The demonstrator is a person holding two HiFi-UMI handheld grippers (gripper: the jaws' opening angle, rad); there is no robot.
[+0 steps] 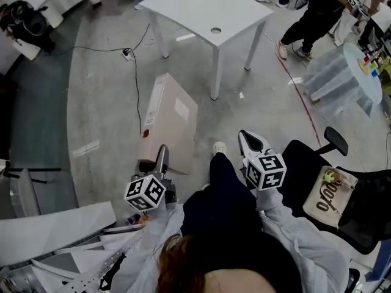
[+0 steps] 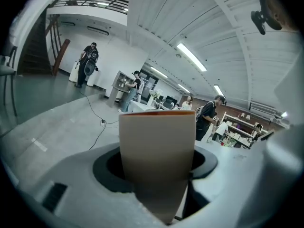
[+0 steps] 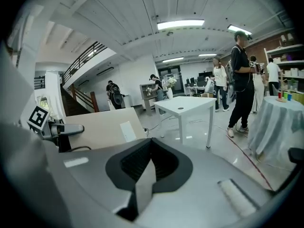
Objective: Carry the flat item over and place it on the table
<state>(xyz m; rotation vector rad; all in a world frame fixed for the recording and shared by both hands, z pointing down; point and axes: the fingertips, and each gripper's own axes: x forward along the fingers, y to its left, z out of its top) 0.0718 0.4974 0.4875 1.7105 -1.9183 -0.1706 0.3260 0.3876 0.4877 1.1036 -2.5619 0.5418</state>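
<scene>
The flat item is a tan cardboard box (image 1: 168, 118) with a white label, held on edge above the floor at my front left. My left gripper (image 1: 162, 156) is shut on its near edge. In the left gripper view the box (image 2: 156, 141) stands upright between the jaws and fills the middle, with the left gripper (image 2: 157, 175) clamped on its lower end. My right gripper (image 1: 248, 141) hangs free to the right of the box, its jaws together with nothing in them. In the right gripper view the right gripper (image 3: 148, 167) is shut, and the box (image 3: 97, 125) lies to its left. The white table (image 1: 204, 8) stands ahead.
A black office chair (image 1: 317, 163) with a cream bag (image 1: 330, 199) on it is close at my right. A cloth-covered round table (image 1: 345, 72) and a person (image 1: 321, 11) are at the far right. A cable (image 1: 137, 54) crosses the floor. White panels (image 1: 55, 231) lie at lower left.
</scene>
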